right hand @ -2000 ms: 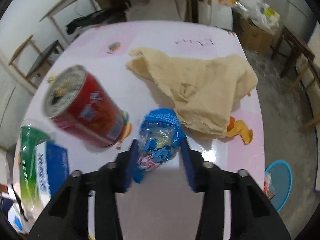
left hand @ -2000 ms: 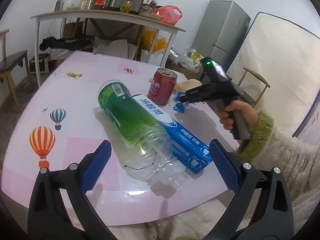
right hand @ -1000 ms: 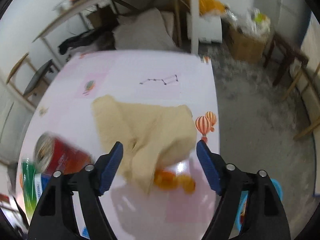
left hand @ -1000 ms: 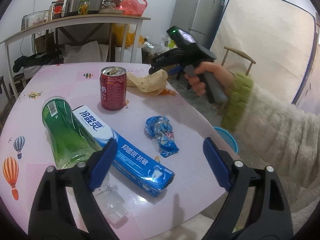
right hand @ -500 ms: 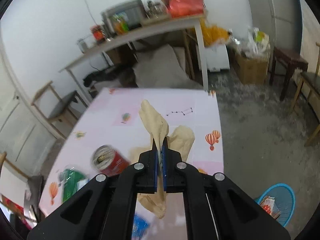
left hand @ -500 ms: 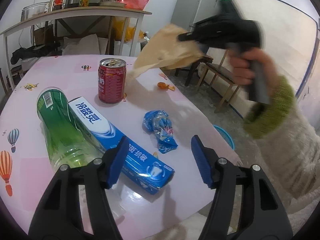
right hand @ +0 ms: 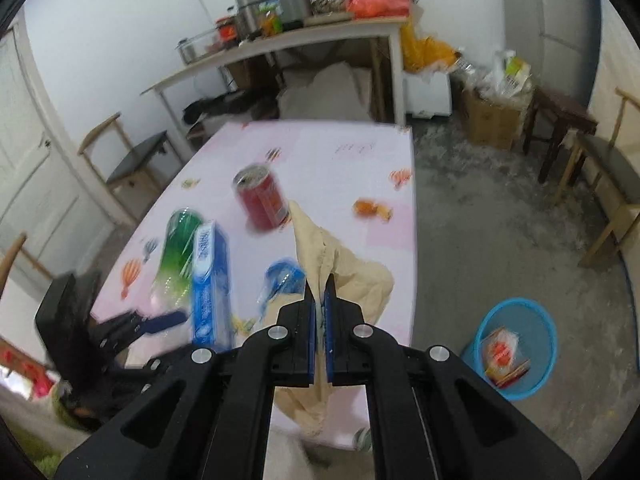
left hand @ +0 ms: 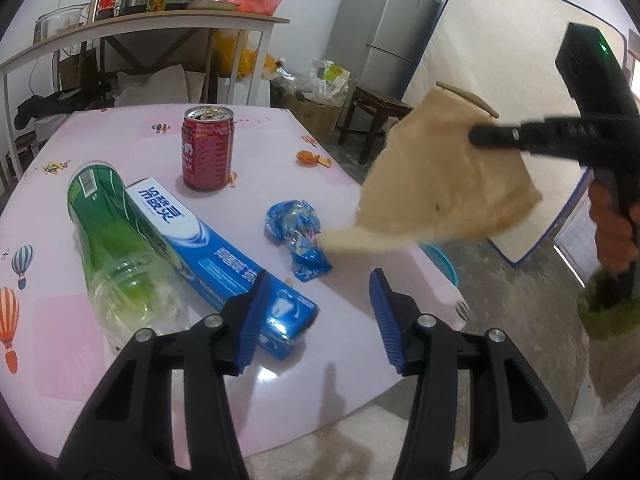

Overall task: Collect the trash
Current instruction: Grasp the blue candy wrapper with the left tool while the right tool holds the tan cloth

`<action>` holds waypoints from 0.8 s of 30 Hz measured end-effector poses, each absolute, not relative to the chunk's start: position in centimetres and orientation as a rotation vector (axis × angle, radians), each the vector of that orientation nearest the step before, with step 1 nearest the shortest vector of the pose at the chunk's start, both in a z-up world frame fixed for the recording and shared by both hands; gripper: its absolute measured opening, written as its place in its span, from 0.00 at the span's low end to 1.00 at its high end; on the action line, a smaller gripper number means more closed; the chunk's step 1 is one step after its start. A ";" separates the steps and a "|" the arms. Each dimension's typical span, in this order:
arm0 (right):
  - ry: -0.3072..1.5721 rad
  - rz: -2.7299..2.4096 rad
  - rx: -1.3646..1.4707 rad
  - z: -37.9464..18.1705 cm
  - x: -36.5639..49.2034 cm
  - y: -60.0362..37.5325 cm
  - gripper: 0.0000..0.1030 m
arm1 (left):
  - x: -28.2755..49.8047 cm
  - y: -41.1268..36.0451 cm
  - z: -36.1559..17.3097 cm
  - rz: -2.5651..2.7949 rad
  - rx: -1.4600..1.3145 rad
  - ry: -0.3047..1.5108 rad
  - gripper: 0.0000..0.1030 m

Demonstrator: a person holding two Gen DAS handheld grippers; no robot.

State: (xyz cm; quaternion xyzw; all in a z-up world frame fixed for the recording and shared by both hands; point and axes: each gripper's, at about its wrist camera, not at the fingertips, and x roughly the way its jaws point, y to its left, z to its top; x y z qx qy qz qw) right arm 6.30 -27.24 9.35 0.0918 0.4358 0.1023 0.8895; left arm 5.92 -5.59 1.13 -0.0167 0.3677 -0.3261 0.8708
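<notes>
While the right tongs (right hand: 319,292) hang above the near edge of the table (right hand: 352,152), their jaws pinched tight on a limp tan cloth (right hand: 352,280), the blue bin (right hand: 516,344) waits on the floor below and to their right, already holding some wrappers. The cloth droops from the jaws in two folds, one rising ahead of the tips, the other sagging under them toward the table's rim. In the left view the same cloth (left hand: 448,188) swings clear of the tabletop, off to the right of the left tongs (left hand: 316,312).

Those left tongs stand open and empty, low over the table edge. Straight ahead of them, just past the left finger, lies a toothpaste box (left hand: 216,256), its long axis running away and leftward; pressed against its far side is a green bottle (left hand: 116,248), lying parallel. A red can (left hand: 207,155) stands upright farther ahead. A crumpled blue wrapper (left hand: 298,234) lies between the open fingers' line of sight, near and slightly ahead. Small orange peel scraps (left hand: 314,158) sit beyond.

The drop appears to turn on one relation: the bin lies rightward and down from the closed right tongs, nearer that hand than the left.
</notes>
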 end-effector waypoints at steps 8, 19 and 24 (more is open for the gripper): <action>0.998 0.138 0.302 2.9 9.7 -26.8 0.04 | 5.1 -6.3 0.6 -0.700 -0.038 0.797 0.43; 1.087 0.187 0.311 -3.5 12.6 -24.8 0.59 | 4.7 -6.0 0.3 -0.676 -0.022 0.810 0.43; 1.104 0.214 0.066 -4.2 11.8 -21.5 0.69 | 5.2 -5.7 0.3 -0.665 -0.015 0.815 0.43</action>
